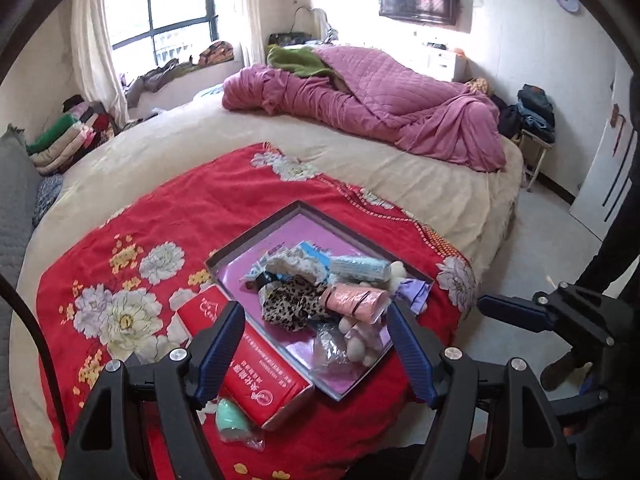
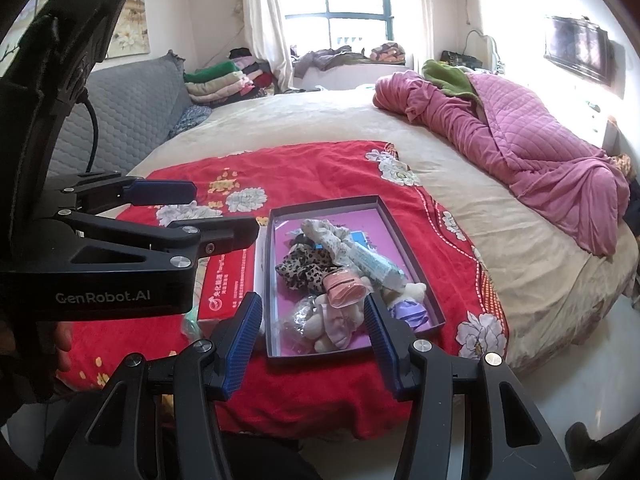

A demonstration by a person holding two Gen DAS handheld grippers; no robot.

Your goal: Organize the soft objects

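Observation:
A shallow box with a pink floor lies on a red floral blanket on the bed. It holds a pile of soft things: a leopard-print cloth, a pink roll, a light blue roll, a small plush toy and a purple cloth. My left gripper is open and empty above the box's near edge. My right gripper is open and empty above the box's near end.
A red packet lies left of the box, with a mint green object by it. A pink quilt is heaped at the far side of the bed. Folded clothes are stacked at left.

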